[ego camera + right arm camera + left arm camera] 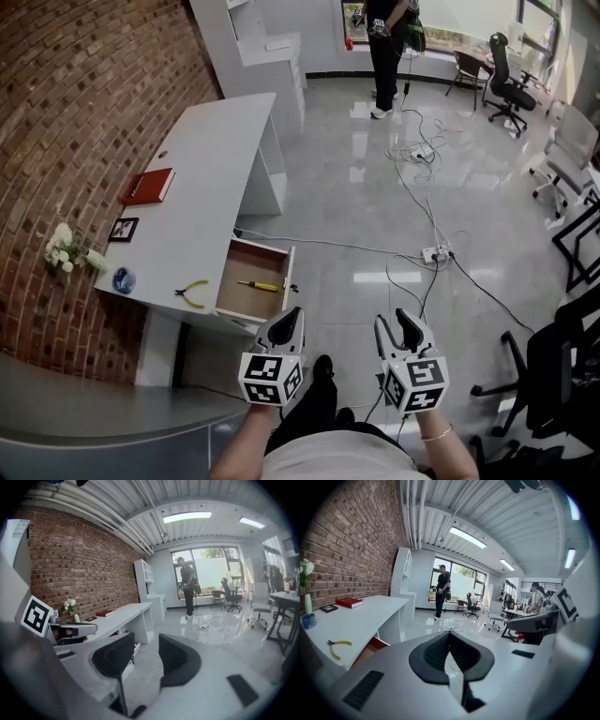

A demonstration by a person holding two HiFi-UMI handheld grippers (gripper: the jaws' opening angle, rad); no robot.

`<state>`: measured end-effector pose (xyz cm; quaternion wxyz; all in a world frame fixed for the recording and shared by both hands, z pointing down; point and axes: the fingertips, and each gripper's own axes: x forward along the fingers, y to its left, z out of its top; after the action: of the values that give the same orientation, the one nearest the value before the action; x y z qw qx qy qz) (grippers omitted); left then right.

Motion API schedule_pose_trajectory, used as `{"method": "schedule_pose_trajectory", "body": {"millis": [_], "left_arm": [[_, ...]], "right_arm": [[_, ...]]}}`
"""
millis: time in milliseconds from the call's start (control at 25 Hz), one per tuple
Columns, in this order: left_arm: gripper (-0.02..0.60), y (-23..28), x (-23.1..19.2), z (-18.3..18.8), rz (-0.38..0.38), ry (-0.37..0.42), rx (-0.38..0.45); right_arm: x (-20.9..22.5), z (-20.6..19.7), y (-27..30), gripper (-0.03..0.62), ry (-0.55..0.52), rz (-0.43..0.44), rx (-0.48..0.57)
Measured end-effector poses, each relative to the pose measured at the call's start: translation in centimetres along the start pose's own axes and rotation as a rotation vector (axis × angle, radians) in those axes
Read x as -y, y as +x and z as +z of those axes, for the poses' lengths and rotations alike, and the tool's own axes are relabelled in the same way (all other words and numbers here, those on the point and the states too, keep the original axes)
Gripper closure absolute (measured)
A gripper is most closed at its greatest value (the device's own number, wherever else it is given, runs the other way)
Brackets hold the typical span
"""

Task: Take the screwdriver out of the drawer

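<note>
The screwdriver (pixel 259 285), with a yellow handle, lies inside the open drawer (pixel 246 262), a little left of the middle of the head view. It rests on the wooden bottom of the drawer, toward the drawer's pulled-out front, and neither gripper touches it. The drawer is pulled out of a long white desk (pixel 211 169) that runs along the brick wall on the left side of the frame.

On the desk top, just left of the drawer, there are pliers (pixel 192 293) with yellow handles. Further to the left stand a small blue round thing (pixel 124 280) (I cannot tell what it is) and white flowers (pixel 64 248). Above them in the frame are a small dark picture frame (pixel 123 229) and a red book (pixel 148 186).

Both grippers are at the bottom of the head view, below the drawer and apart from it, over the grey floor. The left gripper (pixel 286 328) has its jaws brought together at the tips, and its own view shows nothing between them. The right gripper (pixel 394 323) has its jaws apart with a narrow gap, and in its own view only the floor is seen through the gap.

White cables (pixel 422 187) run across the shiny floor in the right half of the frame to a power strip (pixel 436 253). At the top of the frame a person in dark clothes (pixel 386 47) stands near the window, and black office chairs (pixel 506 84) are in the upper right corner.
</note>
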<state>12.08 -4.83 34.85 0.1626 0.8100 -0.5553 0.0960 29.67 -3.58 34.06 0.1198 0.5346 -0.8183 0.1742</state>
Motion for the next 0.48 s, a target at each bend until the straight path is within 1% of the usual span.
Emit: {"method": "schedule_pose_trajectory", "body": {"millis": [280, 480], "left_arm": [[0.588, 4.8, -5.5, 1.9, -0.001, -0.013, -0.014], [0.588, 7.3, -9.0, 2.9, -0.004, -0.032, -0.021]], "right_arm": [[-0.4, 3.6, 7.1, 0.447, 0.011, -0.005, 0.028], [-1.3, 5.0, 11.0, 0.447, 0.012, -0.01, 0.022]]}}
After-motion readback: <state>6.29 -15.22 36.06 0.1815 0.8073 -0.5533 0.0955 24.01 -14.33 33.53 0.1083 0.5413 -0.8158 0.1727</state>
